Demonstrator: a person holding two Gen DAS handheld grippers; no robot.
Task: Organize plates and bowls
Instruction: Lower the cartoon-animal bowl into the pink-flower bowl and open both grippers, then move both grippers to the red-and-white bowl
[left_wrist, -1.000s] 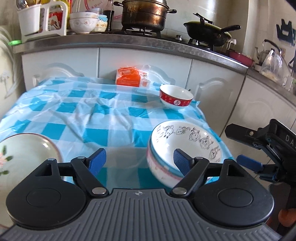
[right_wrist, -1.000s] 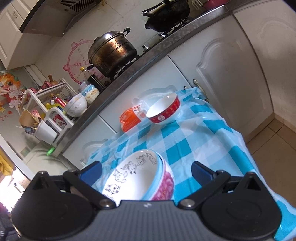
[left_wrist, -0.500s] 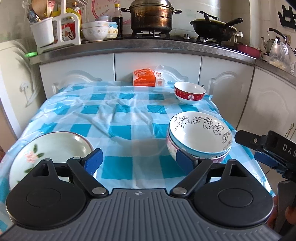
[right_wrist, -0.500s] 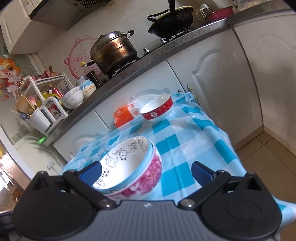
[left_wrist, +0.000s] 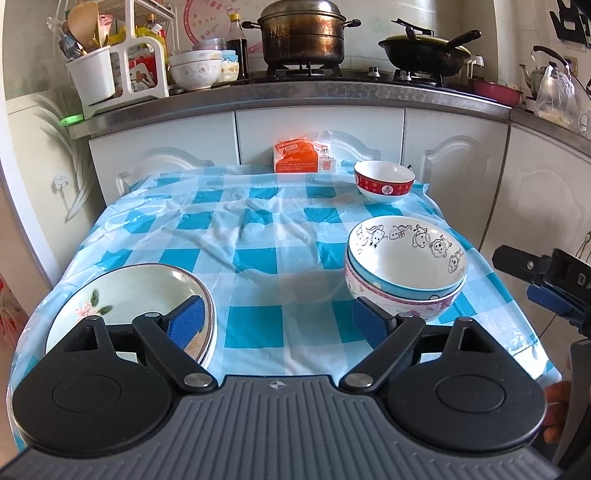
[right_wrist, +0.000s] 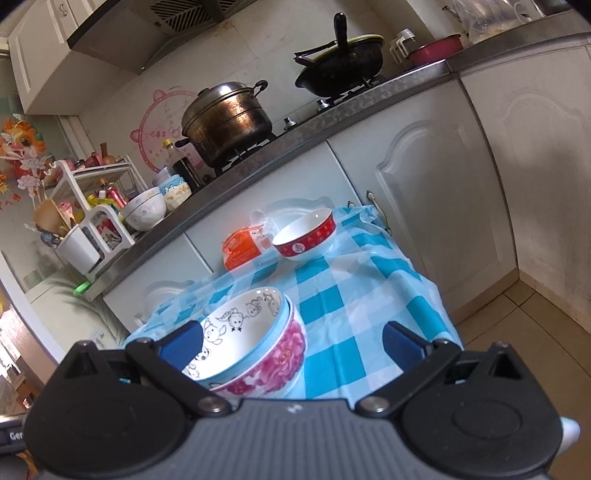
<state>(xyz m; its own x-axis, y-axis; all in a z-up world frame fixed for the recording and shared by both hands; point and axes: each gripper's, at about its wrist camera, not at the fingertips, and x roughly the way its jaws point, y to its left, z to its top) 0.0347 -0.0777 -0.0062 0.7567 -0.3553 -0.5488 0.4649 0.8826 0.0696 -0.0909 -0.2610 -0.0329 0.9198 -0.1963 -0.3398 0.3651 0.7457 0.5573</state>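
**Both grippers empty above the dishes**

Jaws on both tools stand wide apart, holding nothing. Left gripper hovers at the near table edge; right gripper hangs off the right side. On the checked tablecloth, the plates sit stacked near left, likely to save space. Two nested bowls stand near right, cartoon bowl inside the floral one. A red-banded bowl sits alone at the far right, probably next for nesting.
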